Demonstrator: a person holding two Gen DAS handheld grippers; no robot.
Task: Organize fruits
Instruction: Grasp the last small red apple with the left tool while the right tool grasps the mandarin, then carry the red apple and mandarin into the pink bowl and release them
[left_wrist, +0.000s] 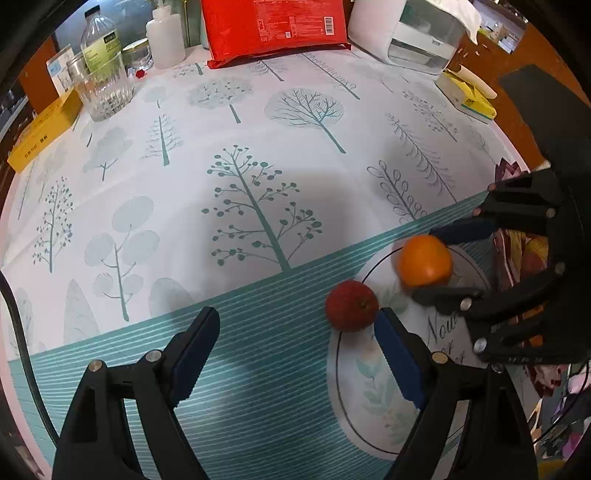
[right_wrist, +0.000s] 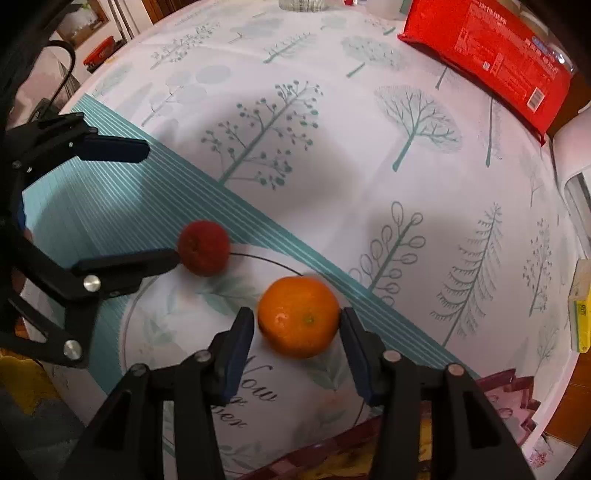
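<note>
Orange (right_wrist: 298, 316), round, dimpled peel, is seen between the right claw (right_wrist: 297, 328) pads over the round printed plate (right_wrist: 155, 332); narrow gaps on both sides, so not gripped. Red bumpy-skinned fruit (left_wrist: 351, 305) is sat at the plate's rim, just beside one finger of the left claw (left_wrist: 295, 339), which is spread wide and empty. Counter (left_wrist: 258, 147) is covered with tree-print cloth.

A home dining table, tree-printed tablecloth (left_wrist: 258, 155) spread over it, household clutter along the far edge, a red snack bag (left_wrist: 275, 27), ribbed glass jar (left_wrist: 101, 86), plastic bottles (left_wrist: 164, 37), tissue dispenser (left_wrist: 424, 33), yellow boxes (left_wrist: 44, 136), wooden furniture behind
</note>
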